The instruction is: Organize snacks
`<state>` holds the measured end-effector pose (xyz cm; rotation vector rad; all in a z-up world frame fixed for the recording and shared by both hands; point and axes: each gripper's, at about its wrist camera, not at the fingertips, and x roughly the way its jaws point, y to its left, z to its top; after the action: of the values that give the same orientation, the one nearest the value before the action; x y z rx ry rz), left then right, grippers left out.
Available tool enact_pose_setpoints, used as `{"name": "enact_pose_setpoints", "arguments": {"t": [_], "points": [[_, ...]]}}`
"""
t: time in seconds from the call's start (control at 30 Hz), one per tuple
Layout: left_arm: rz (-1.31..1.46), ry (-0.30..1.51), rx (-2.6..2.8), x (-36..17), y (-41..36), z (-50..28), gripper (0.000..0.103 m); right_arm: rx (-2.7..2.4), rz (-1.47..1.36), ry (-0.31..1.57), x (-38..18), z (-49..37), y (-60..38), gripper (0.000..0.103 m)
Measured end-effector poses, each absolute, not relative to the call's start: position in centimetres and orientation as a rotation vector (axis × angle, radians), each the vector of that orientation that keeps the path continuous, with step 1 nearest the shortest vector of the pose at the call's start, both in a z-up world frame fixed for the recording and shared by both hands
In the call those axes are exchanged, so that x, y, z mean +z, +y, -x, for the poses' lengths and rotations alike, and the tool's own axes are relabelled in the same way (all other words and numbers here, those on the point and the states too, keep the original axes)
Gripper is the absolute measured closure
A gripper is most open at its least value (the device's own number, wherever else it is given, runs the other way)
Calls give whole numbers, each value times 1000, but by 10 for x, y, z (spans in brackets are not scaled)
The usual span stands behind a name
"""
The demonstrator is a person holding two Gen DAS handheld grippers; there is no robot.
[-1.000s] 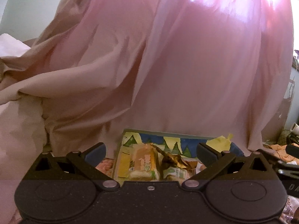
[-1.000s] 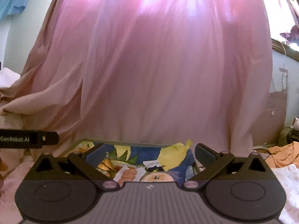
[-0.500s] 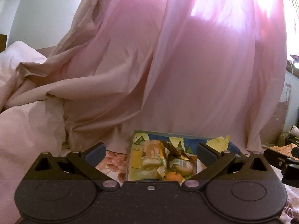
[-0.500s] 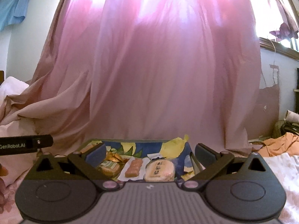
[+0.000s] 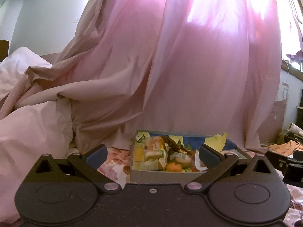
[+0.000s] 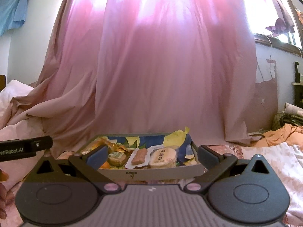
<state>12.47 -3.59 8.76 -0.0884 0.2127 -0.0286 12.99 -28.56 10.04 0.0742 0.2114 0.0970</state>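
Grey snack box (image 6: 151, 172), both tools level, wide open, empty

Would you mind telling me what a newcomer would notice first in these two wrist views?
The backlit pink curtain fills most of both views. Below it, a shallow grey box full of wrapped snacks sits on the floral bedding, with a small orange near its front wall. Both grippers, left and right, are open and empty.
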Motion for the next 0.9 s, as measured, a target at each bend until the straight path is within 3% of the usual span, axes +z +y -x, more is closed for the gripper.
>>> {"name": "enact_pose_setpoints", "arguments": {"t": [0.9], "points": [[71,287,-27,54,-11,-64,1,109,-88,282,70,-69,-272,0]]}}
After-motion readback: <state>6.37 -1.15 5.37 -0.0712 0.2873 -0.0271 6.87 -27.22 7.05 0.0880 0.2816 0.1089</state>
